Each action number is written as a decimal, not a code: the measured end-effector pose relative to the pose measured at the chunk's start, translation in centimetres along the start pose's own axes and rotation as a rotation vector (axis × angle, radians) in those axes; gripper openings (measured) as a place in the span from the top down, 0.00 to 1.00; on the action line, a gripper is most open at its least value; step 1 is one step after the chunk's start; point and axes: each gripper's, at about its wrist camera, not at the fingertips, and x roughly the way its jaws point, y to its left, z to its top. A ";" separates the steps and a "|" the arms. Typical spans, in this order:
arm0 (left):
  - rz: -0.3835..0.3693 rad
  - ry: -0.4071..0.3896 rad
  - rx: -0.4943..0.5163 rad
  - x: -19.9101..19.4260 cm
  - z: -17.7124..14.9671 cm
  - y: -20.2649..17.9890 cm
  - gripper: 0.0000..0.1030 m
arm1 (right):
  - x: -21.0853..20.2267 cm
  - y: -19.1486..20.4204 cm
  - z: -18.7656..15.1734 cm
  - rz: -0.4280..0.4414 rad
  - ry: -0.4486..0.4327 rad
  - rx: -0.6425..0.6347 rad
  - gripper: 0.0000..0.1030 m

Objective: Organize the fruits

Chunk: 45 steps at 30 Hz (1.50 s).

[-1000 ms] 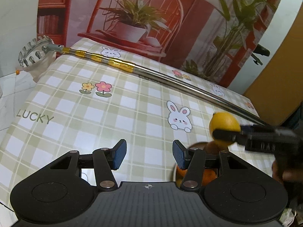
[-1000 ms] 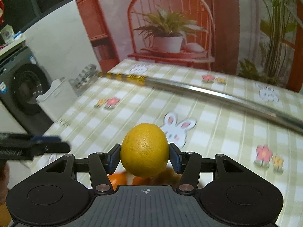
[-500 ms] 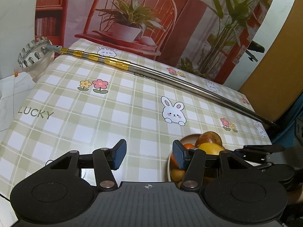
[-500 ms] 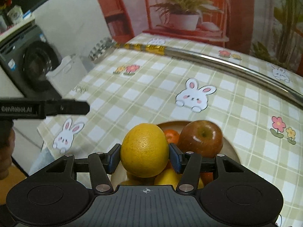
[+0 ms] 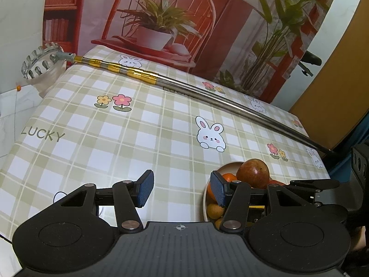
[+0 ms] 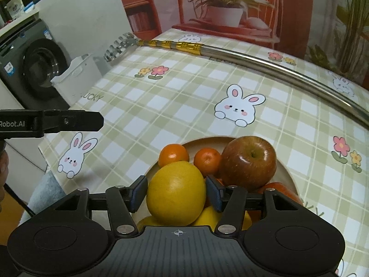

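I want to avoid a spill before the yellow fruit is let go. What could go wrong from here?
1. The bowl already holds a heap: the apple and two small oranges. The yellow fruit in the right claw sits on top and may roll off once released.
2. The apple lies right beside the claw's finger, so opening wide might nudge it.
3. The bowl is near the table edge, so a rolling fruit could fall.

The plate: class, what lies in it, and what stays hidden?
The plate holds an apple, two mandarins, and a yellow orange between the right gripper fingers. Fruit underneath is mostly covered.
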 end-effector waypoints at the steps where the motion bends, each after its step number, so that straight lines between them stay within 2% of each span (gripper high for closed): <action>1: 0.000 0.000 0.001 0.0 0.0 0.0 0.45 | 0.0 -0.1 0.0 0.001 -0.001 0.001 0.49; 8: 0.000 0.000 0.011 -0.2 0.1 -0.3 0.44 | -1.2 -0.3 0.0 -0.020 -0.037 0.014 0.44; 12: 0.000 -0.005 0.047 -0.5 0.4 -1.1 0.42 | -3.3 -1.4 0.2 -0.022 -0.102 0.058 0.38; 17: -0.004 -0.037 0.103 -1.7 1.0 -2.8 0.28 | -6.9 -3.0 -0.1 -0.065 -0.209 0.117 0.25; 19: -0.005 -0.052 0.129 -2.3 1.1 -3.7 0.22 | -8.6 -3.5 -0.5 -0.083 -0.256 0.133 0.12; 22: -0.012 -0.084 0.169 -3.7 1.3 -5.2 0.12 | -11.3 -4.1 -1.2 -0.113 -0.324 0.129 0.01; 26: -0.019 -0.140 0.218 -6.0 1.6 -7.7 0.07 | -15.1 -4.3 -2.5 -0.166 -0.412 0.122 0.00; 28: -0.002 -0.161 0.245 -7.3 1.6 -9.1 0.06 | -16.9 -4.4 -3.3 -0.174 -0.456 0.144 0.00; 34: -0.013 -0.250 0.282 -12.3 1.1 -12.2 0.05 | -22.7 -3.8 -5.2 -0.197 -0.567 0.201 0.00; 37: 0.002 -0.297 0.323 -14.7 0.5 -13.8 0.00 | -24.9 -3.1 -6.1 -0.212 -0.595 0.203 0.00; 42: 0.044 -0.376 0.409 -18.1 -0.5 -16.7 0.00 | -27.9 -2.4 -7.8 -0.221 -0.632 0.219 0.00; 45: 0.029 -0.411 0.413 -19.4 -0.6 -17.7 0.00 | -29.2 -2.2 -8.4 -0.234 -0.652 0.229 0.00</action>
